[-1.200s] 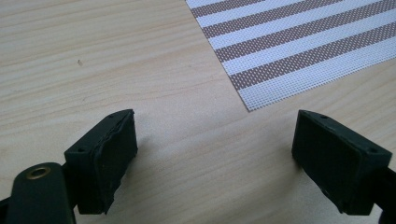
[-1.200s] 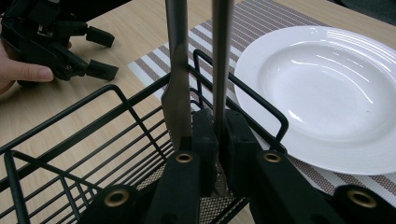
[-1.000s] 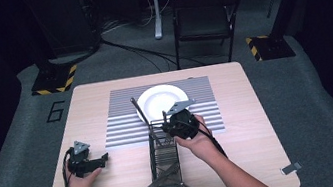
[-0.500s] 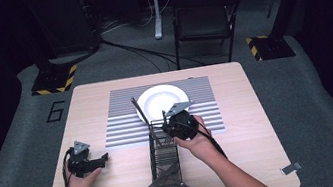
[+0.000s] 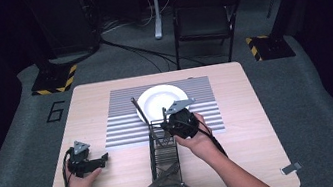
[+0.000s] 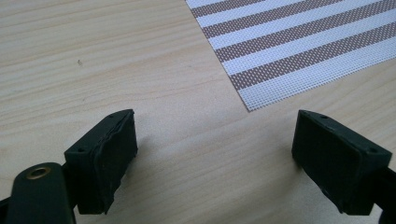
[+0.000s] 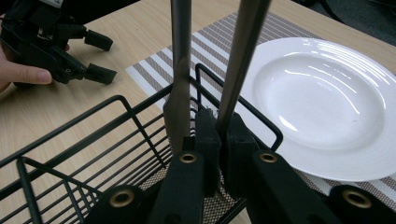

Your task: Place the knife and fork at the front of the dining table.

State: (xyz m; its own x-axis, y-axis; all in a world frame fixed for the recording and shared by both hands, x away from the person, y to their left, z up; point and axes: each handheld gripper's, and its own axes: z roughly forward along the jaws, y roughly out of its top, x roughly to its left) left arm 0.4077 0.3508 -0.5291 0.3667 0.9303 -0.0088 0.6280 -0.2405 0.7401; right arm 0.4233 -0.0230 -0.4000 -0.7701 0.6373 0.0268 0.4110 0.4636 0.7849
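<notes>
Nothing on the worktop (image 5: 246, 162) has shifted since the earlier frames; both hands stay where they were. Your right claw (image 7: 219, 122) is closed on the lower end of a utensil handle (image 7: 240, 56) at the far end of the black wire caddy (image 5: 166, 167), beside a second handle (image 7: 180, 65). The gripped handle's long axis runs steeply upward, away from the jaws, tilting toward the white plate (image 5: 162, 102), which lies just beyond the caddy's far rim on the striped mat (image 5: 124, 125). Draw along that axis to clear the rim. Your left claw (image 6: 212, 154) rests open and empty on the worktop, well to the left.
</notes>
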